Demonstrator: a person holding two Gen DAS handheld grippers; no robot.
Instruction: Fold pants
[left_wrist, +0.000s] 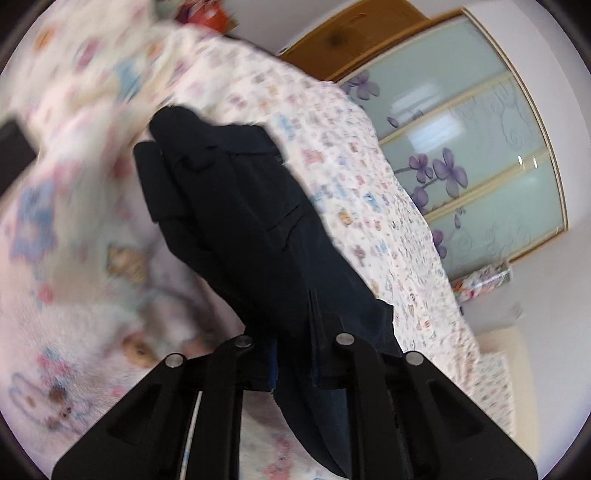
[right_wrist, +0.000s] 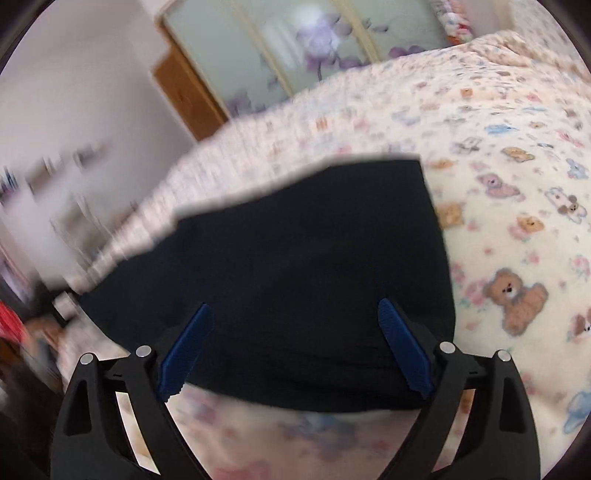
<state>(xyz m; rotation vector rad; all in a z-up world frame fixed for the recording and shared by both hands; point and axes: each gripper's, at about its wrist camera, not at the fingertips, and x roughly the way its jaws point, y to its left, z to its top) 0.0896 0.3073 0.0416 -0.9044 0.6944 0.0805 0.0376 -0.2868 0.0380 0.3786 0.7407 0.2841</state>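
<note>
Dark pants (left_wrist: 236, 221) lie on the teddy-print bed (right_wrist: 498, 206). Left claw (left_wrist: 291, 354) is clamped on a fabric edge; right claw (right_wrist: 295, 347) stands spread wide above the cloth. Soft, limp, light fabric: probably best pinched at hems or waistband corners.

The left gripper (left_wrist: 293, 354) has its black fingers drawn close together, clamped on dark cloth between them, while the right gripper (right_wrist: 295, 347) holds its blue-padded fingers (right_wrist: 404, 350) spread wide apart, gripping nothing.
</note>
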